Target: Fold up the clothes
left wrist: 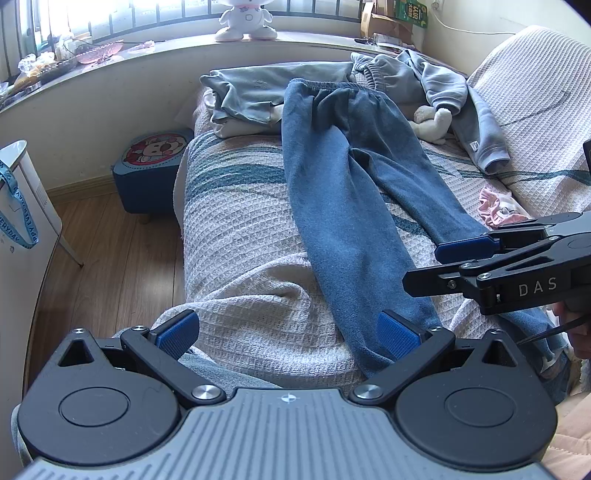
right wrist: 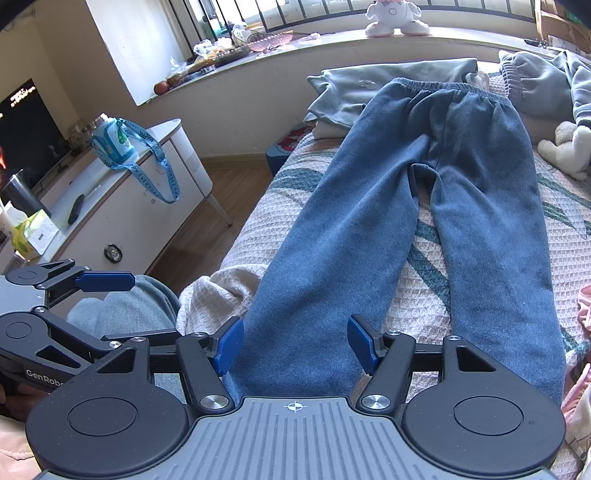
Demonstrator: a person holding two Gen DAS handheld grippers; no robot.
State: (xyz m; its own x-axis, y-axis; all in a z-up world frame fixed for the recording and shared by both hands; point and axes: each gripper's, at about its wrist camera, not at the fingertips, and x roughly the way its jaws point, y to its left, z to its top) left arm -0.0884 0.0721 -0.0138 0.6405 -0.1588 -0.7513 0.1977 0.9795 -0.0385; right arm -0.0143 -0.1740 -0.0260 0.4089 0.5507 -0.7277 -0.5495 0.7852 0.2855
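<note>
Blue fleece trousers lie flat along the bed, waistband up at the far end by the window sill, both legs running down toward the near edge over the waffle-weave cover. The left hand-held gripper hangs over that near edge with its blue pads spread wide, nothing between them but bedcover and the hem of one trouser leg just beside the right-hand pad. The right hand-held gripper is open too, its pads either side of a trouser leg's lower end, not pressing on it. A pale grey-blue garment sits crumpled beyond the waistband, a grey hoodie sprawls to the right of it, and a cream soft toy lies near the hoodie's sleeve. On the sill stands a white plush figure.
</note>
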